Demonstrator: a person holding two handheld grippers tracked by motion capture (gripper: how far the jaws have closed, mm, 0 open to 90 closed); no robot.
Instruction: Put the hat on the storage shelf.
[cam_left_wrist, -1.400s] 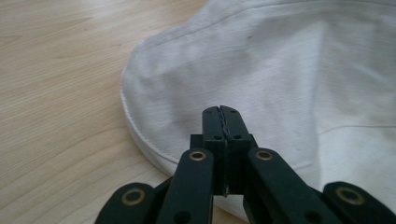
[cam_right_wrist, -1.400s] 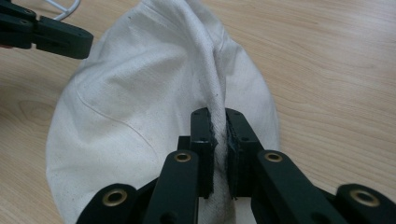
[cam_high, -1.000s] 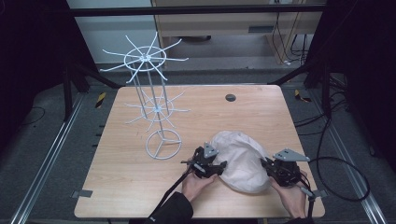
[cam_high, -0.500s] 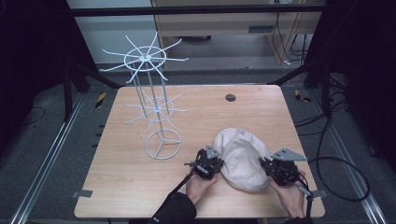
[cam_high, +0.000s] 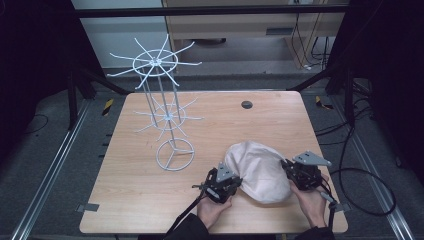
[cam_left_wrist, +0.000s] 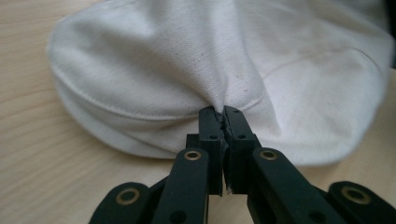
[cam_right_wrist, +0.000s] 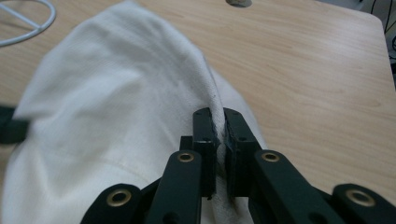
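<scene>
1. Jaws of the left gripper (cam_high: 235, 181) are pinched tight on a fold of the white cap (cam_high: 260, 170); they have just been closing, and the fabric now bunches between the pads, as the left gripper view shows at the cap's rim (cam_left_wrist: 212, 105).
2. Jaws of the right gripper (cam_high: 289, 167) stand nearly together too, clamped on a ridge of cloth that runs up between them in the right gripper view (cam_right_wrist: 215, 121).
3. On the table (cam_high: 150, 200) the cap lies near the front edge, right of centre, between the two grippers, with one gripper at each side of it.
4. From above, the cap looks rumpled and domed, its cloth off-white with a stitched seam along the brim side in the left gripper view.
5. Each gripper is held by a hand coming in from the bottom edge: the left hand (cam_high: 212, 210) and the right hand (cam_high: 312, 202).
6. Farther back and to the left stands a white wire rack (cam_high: 160, 100), upright, with spokes at two levels and a ring base resting on the wood, well apart from the cap.
7. Near the far edge of the table lies a small dark disc (cam_high: 246, 104), well apart from everything else.
</scene>
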